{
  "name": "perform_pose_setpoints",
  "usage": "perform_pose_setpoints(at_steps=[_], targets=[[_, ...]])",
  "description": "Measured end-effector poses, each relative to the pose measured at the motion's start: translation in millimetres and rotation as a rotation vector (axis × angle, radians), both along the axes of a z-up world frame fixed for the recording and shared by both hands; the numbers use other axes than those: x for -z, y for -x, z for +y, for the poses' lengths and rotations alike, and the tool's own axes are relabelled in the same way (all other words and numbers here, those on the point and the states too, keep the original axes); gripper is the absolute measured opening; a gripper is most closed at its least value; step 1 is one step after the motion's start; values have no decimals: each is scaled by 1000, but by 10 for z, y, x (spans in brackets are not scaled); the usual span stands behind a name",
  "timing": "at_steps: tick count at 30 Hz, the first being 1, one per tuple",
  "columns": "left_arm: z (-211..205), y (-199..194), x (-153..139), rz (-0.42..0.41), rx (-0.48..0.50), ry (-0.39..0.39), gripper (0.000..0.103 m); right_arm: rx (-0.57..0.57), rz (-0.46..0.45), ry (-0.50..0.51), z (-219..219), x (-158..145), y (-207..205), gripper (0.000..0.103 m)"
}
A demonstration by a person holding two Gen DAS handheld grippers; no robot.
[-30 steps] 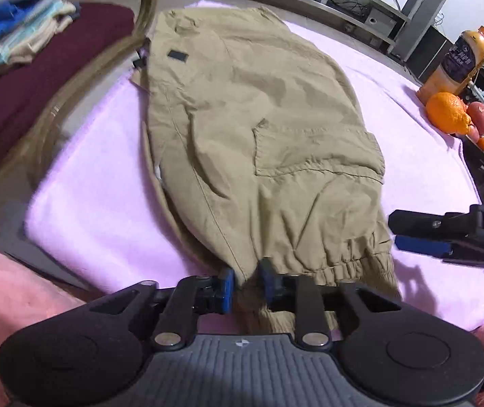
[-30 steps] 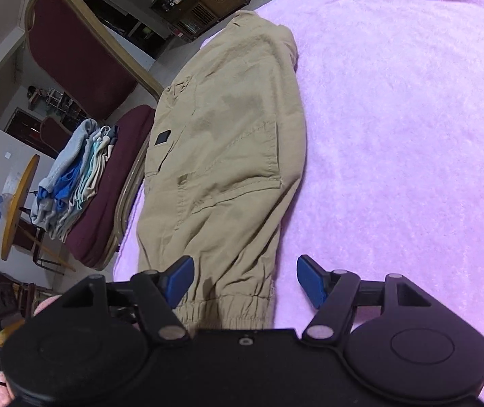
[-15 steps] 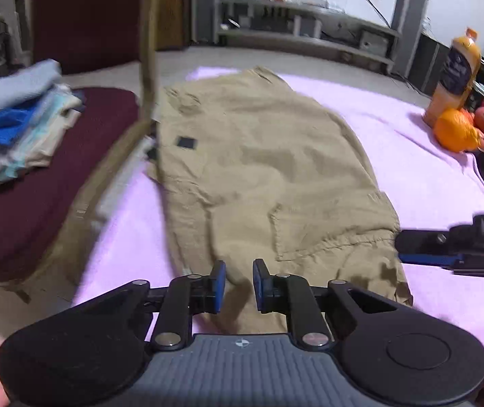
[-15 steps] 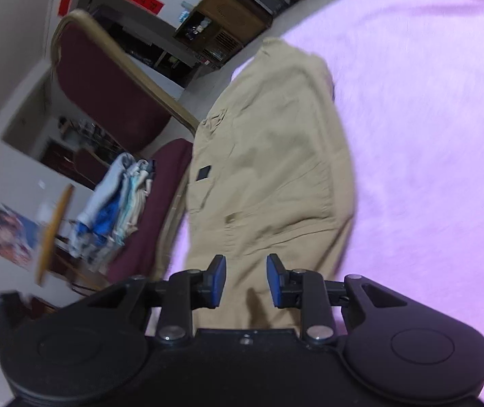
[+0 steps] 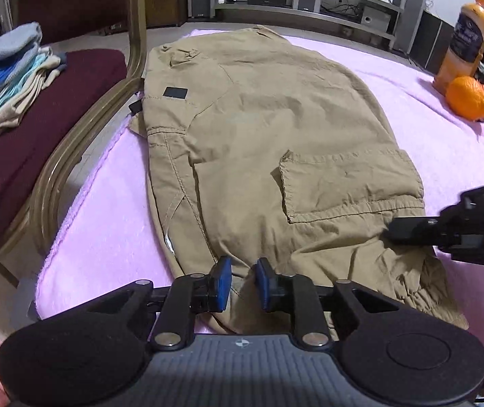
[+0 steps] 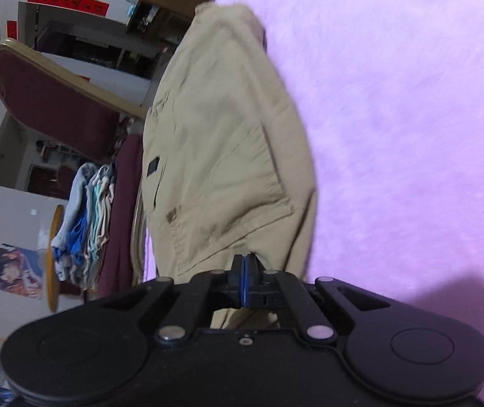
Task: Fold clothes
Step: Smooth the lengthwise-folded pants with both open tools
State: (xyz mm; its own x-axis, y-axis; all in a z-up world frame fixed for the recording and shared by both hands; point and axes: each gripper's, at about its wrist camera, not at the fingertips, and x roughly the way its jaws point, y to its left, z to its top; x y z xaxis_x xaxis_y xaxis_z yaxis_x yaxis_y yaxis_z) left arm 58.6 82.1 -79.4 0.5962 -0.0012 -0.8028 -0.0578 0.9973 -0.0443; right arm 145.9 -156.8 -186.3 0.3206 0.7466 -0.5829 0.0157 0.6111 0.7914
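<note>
Khaki cargo trousers point(image 5: 276, 129) lie lengthwise on a purple blanket point(image 5: 445, 142), waist far, cuffs near. My left gripper point(image 5: 243, 283) sits at the near left of the leg end. A ridge of fabric fills the narrow gap between its blue pads, and its jaws are opening slightly. In its own view my right gripper point(image 6: 244, 281) has its jaws closing, the pads almost together on a pinch of the trousers point(image 6: 215, 156) at the near edge. From the left wrist view, the right gripper point(image 5: 408, 234) reaches in from the right onto the bunched cuff area.
A maroon chair point(image 5: 72, 156) with a gold frame stands close to the blanket's left edge and bears a stack of folded clothes point(image 5: 7, 78). A juice bottle point(image 5: 466, 34), an orange point(image 5: 469, 96) and other fruit crowd the far right. Shelving lines the back wall.
My right gripper's jaws went from wide apart to nearly together on the trouser end. The left pads narrowed, then parted a little. The cloth near both grippers is now bunched.
</note>
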Motion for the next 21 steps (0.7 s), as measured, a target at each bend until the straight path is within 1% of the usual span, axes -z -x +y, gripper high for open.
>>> perform_pose_setpoints(at_steps=[1,2,3,4,6,8,10,11,12,14,15,18,21], targets=[[10,3,-7,2,-3,6,24,3,-14,17,-20,-77,43,11],[20,9,-13,5,-8,12,25,5,-28,28,-41,-167,92,23],[32,7,-19,7,-13,20,25,3,-46,29,-67,-290,149,31],[45,0,-24,11,-19,30,25,-4,-75,32,-91,-437,203,31],[65,-11,-33,19,-29,44,25,-26,-161,60,-121,-814,290,31],[76,-15,-37,24,-35,53,25,-47,-277,114,-117,-1240,345,32],[77,-19,-40,26,-38,56,25,-72,-410,185,-65,-1650,315,39],[76,-19,-40,26,-39,56,25,-86,-483,220,-28,-1819,309,44],[74,-19,-39,27,-39,55,26,-98,-553,255,20,-1946,294,48],[69,-18,-39,26,-41,53,26,-114,-667,315,115,-2113,203,48],[63,-19,-38,25,-41,50,26,-115,-713,338,154,-2157,153,48],[40,-20,-33,22,-37,38,27,-90,-781,366,214,-2060,-12,48],[25,-12,-39,19,-34,30,29,-71,-776,369,185,-1659,-50,47]])
